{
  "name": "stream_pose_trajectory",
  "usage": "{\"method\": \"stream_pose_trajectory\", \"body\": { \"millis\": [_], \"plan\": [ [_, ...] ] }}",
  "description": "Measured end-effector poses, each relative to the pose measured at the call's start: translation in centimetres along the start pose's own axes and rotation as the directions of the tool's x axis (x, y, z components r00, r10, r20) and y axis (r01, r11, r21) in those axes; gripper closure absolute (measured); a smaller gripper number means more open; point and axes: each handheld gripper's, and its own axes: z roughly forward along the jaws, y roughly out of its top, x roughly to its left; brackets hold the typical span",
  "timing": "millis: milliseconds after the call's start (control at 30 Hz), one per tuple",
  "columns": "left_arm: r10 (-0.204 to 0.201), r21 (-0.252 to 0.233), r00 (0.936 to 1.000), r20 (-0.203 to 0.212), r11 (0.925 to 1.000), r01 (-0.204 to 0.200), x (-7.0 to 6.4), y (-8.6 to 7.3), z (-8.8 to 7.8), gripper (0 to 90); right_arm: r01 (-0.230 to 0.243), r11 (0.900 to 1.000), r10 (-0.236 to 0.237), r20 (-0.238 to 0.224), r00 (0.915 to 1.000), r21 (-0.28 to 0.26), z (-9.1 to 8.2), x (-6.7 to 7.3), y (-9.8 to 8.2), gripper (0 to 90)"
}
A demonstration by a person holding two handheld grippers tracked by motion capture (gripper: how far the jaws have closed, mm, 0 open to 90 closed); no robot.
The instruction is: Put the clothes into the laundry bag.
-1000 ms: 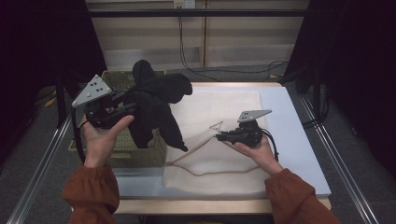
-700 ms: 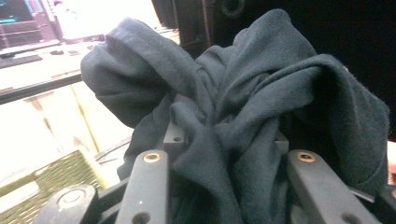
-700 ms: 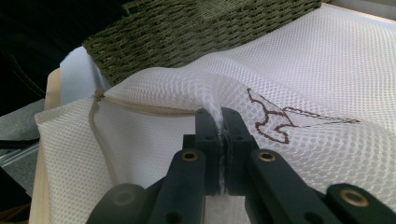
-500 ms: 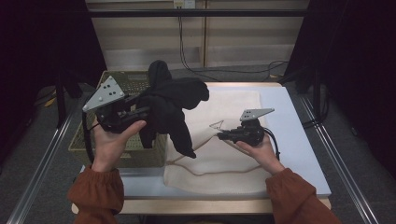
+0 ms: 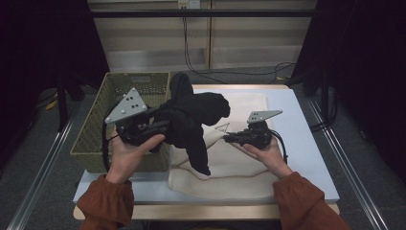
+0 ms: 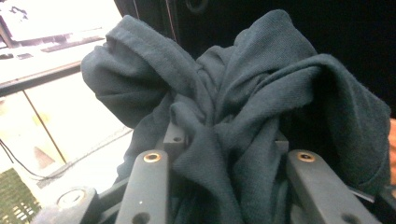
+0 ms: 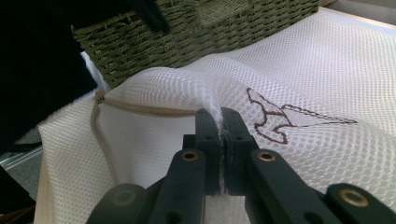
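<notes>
The left gripper (image 5: 160,128) is clenched on a bunched dark cotton garment (image 5: 191,115), held up just right of the olive woven basket (image 5: 95,134); the cloth swallows both jaw tips, and one end dangles over the white mesh laundry bag (image 5: 239,163), hiding part of its edge. The right gripper (image 5: 229,138), further right of the basket, pinches a raised fold of that mesh. A brown stitched emblem (image 7: 280,119) marks the bag; no lettering can be read on it.
</notes>
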Motion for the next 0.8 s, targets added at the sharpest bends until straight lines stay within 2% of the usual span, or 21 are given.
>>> {"method": "stream_pose_trajectory", "body": {
  "millis": [100, 233, 300, 367, 400, 433, 633, 800],
  "plan": [
    [0.000, 0.003, 1.0000, 0.005, 1.0000, 0.000, -0.3, -0.7, 0.5, 64.5, -0.010, 1.000, 0.010, 0.007, 0.9999, 0.006, 0.1, -0.1, 0.0, 87.9],
    [-0.028, 0.013, 0.9992, 0.028, 0.9995, 0.027, -0.6, -1.7, 1.2, 64.4, -0.011, 1.000, 0.011, 0.008, 0.9999, 0.006, 0.1, 0.0, 0.0, 87.9],
    [-0.019, 0.018, 0.9983, 0.054, 0.9997, 0.018, -0.8, -2.0, 1.4, 64.4, -0.012, 1.000, 0.012, 0.008, 0.9999, 0.006, 0.1, -0.1, 0.0, 87.8],
    [-0.035, 0.019, 0.9961, 0.082, 0.9993, 0.033, -1.0, -1.9, 1.5, 64.4, -0.017, 1.000, 0.017, 0.006, 0.9998, 0.005, 0.1, -0.2, -0.1, 87.8],
    [-0.031, 0.009, 0.9964, 0.079, 0.9995, 0.031, -1.2, -1.8, 1.4, 64.4, -0.018, 1.000, 0.018, 0.005, 0.9998, 0.004, 0.2, -0.2, -0.1, 87.8],
    [-0.029, 0.012, 0.9948, 0.098, 0.9995, 0.028, -1.4, -1.6, 1.3, 64.4, -0.017, 1.000, 0.017, 0.006, 0.9998, 0.004, 0.2, -0.2, -0.1, 87.8],
    [-0.006, -0.021, 0.9904, 0.138, 0.9997, 0.009, -2.5, -0.8, 0.9, 64.3, -0.022, 1.000, 0.022, 0.004, 0.9998, 0.011, 0.2, -0.3, -0.2, 87.8],
    [-0.002, 0.015, 0.9879, 0.155, 0.9999, -0.001, -2.9, -2.1, 2.4, 64.3, -0.019, 1.000, 0.019, 0.005, 0.9998, 0.007, 0.2, -0.3, -0.1, 87.8]
  ]
}}
